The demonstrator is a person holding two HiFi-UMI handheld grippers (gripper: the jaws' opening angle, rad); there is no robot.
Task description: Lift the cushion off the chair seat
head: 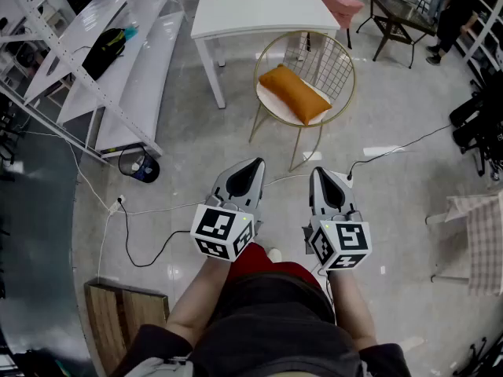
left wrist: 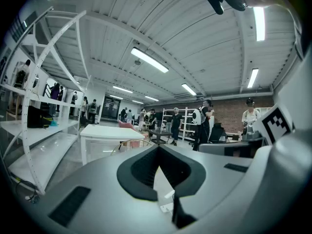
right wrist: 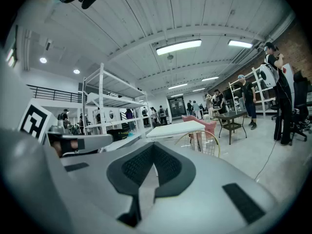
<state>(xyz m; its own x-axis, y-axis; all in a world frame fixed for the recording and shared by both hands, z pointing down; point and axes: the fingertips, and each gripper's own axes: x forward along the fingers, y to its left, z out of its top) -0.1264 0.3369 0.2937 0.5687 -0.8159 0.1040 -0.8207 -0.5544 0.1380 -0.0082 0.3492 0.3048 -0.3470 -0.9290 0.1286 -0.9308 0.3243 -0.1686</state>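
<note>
Jaws closed on nothing, left gripper (head: pixel 253 167) and right gripper (head: pixel 321 175) hang well short of orange cushion (head: pixel 295 93) on wire chair (head: pixel 324 60), which a one-sided tug might tip.

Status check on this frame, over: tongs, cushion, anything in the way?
Left tongs shut, right tongs shut, both empty, held back. Cushion lying in chair, untouched. Cable beside chair, off the direct line.

Orange cushion (head: pixel 295 93) on chair seat (head: pixel 269 99); chair (head: pixel 326 57) on floor (head: pixel 393 187).
</note>
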